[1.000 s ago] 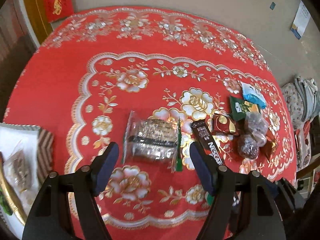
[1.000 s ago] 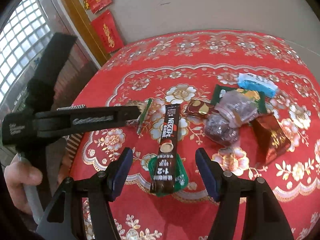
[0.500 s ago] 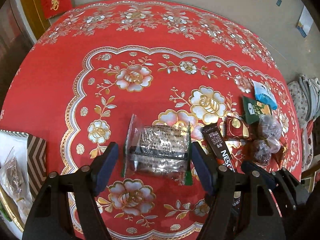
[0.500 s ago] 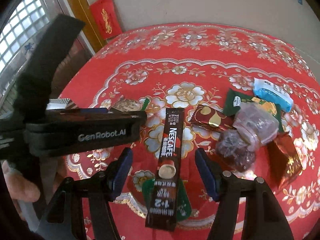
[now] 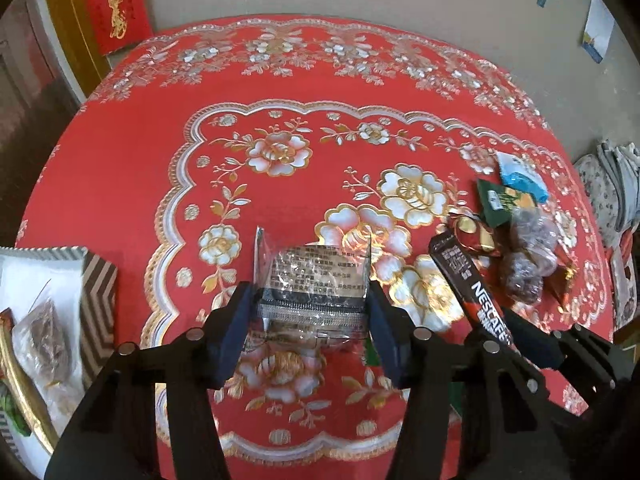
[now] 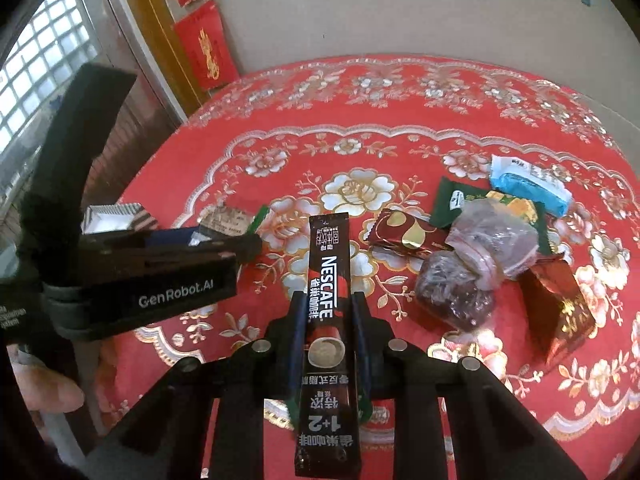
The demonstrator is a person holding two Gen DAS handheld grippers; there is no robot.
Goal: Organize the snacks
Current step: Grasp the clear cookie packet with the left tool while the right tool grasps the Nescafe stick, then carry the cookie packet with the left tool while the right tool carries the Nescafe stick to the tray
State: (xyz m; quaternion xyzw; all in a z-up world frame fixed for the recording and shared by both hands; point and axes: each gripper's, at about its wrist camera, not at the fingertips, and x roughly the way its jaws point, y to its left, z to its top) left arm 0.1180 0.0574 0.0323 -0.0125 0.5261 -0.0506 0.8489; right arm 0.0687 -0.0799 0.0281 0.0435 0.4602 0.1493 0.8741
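Right gripper: jaws closing, pads pressed against both long edges of the coffee stick, which lies lengthwise between them on the red tablecloth. A green packet shows just under the stick's near end.

Left gripper: jaws closing on the clear snack packet, pads touching its left and right edges; packet flat on the cloth, dark printed label facing up.

Left of the left gripper, at the table edge: a striped box with white lining, a clear bag of snacks inside it.

Just right of the coffee stick: a dark red and gold wrapper. Beyond it, two clear bags with dark purple contents, touching each other. A shiny red packet near them at right. Behind the bags, a dark green packet, partly covered. Farthest, a blue and white packet.

Far side: wall with red hangings. A person's hand grips the left tool's handle, at the left edge of the right view.
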